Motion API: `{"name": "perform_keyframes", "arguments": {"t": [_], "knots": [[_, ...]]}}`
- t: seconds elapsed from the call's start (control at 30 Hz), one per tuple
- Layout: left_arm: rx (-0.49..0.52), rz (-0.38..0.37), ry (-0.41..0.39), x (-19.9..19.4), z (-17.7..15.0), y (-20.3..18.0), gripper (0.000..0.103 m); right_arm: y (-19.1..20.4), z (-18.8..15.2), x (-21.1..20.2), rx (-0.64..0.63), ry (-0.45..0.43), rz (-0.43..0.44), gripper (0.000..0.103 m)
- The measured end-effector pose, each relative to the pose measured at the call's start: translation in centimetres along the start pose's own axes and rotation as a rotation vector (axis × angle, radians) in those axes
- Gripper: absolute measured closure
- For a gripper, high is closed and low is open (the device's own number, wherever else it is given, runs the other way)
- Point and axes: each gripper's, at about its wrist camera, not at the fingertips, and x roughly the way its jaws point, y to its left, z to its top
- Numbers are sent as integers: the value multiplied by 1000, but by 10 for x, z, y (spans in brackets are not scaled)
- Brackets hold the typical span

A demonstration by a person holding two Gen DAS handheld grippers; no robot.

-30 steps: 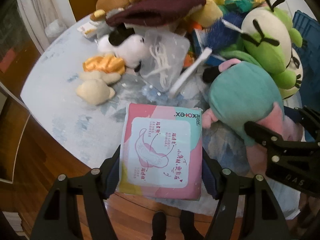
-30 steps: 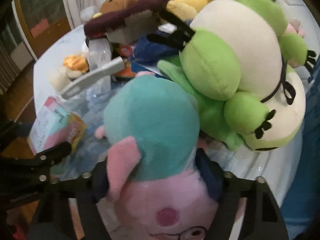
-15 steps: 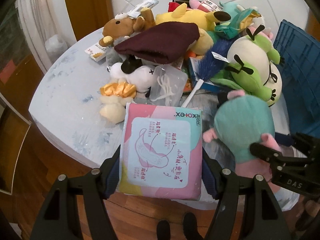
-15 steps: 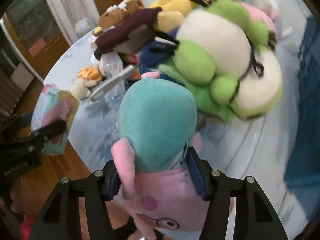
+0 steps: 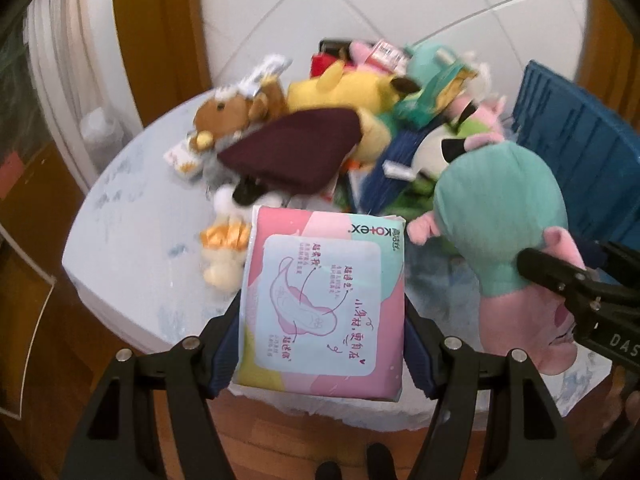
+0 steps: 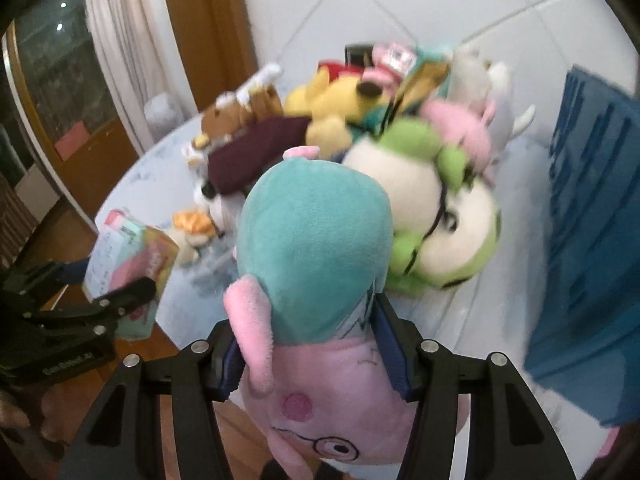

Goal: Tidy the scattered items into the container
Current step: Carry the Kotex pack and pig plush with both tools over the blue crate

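My left gripper (image 5: 324, 320) is shut on a pink and teal sanitary pad pack (image 5: 324, 296), held above the near edge of the round table (image 5: 132, 216). The pack (image 6: 128, 276) and the left gripper (image 6: 100, 312) also show at the left of the right wrist view. My right gripper (image 6: 308, 364) is shut on a pink pig plush in a teal dress (image 6: 316, 264), lifted off the table. This plush (image 5: 500, 216) hangs at the right of the left wrist view. The blue crate (image 5: 580, 152), also seen as the blue crate (image 6: 592, 248), stands at the right.
A heap of toys covers the table's far half: a yellow plush (image 5: 348, 84), a brown bear (image 5: 224, 112), a maroon cloth (image 5: 296, 148), green frog plushes (image 6: 436, 216), a small orange-and-cream toy (image 5: 224, 248). Wooden floor lies below the table's edge. A white tiled wall stands behind.
Both grippers have risen and pulled back from the table with their loads. The pig plush has lifted clear of the frogs. The heap looks farther away and the blue crate shows more.
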Motion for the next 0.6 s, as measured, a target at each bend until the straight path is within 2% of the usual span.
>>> {"name": "perform_keyframes", "arguments": {"t": [0.4, 0.6], "knots": [[77, -58, -133, -54, 41, -29, 35, 3, 29, -83, 15, -174, -70, 46], [141, -112, -220, -79, 82, -73, 35, -19, 51, -133, 36, -288, -122, 46]]}}
